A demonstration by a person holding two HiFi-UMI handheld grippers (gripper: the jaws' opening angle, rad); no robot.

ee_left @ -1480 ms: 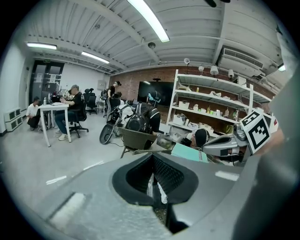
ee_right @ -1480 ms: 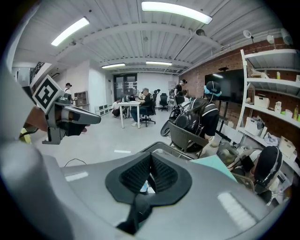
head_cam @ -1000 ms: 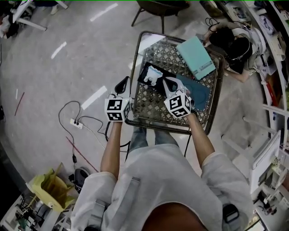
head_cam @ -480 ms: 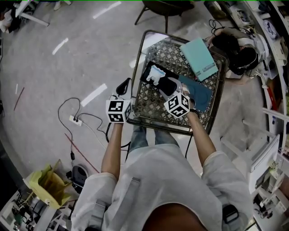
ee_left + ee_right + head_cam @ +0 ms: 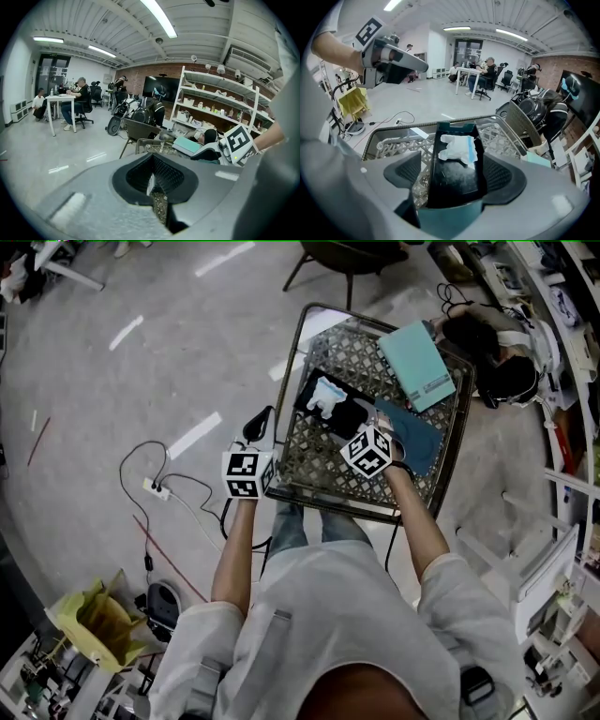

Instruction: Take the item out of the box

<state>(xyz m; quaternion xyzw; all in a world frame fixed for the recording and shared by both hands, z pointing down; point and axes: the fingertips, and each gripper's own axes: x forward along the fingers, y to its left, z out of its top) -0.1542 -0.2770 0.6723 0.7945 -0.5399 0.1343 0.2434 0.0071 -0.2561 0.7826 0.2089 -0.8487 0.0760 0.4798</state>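
Note:
A black open box [image 5: 339, 411] lies on the lattice-top table [image 5: 319, 493] with a crumpled white and blue item [image 5: 325, 395] in its far half. My right gripper [image 5: 350, 424] has just been opening and hangs over the box's near end. Seen in the right gripper view, the box [image 5: 454, 161] sits between the wide-apart jaws, a gap shows at the left pad, and the item [image 5: 459, 147] lies beyond them. My left gripper [image 5: 255, 424] is shut and empty at the table's left edge; its pads [image 5: 152, 180] meet in the left gripper view.
A teal lid [image 5: 417, 364] lies at the table's far right and a darker teal box part [image 5: 414, 437] beside the black box. A power strip with cables [image 5: 155, 491] is on the floor at left. A chair [image 5: 347, 254] stands beyond the table.
The right gripper has sunk toward the black box and tipped further down, and its jaws have gone from shut to wide open. The left gripper has stayed in place.

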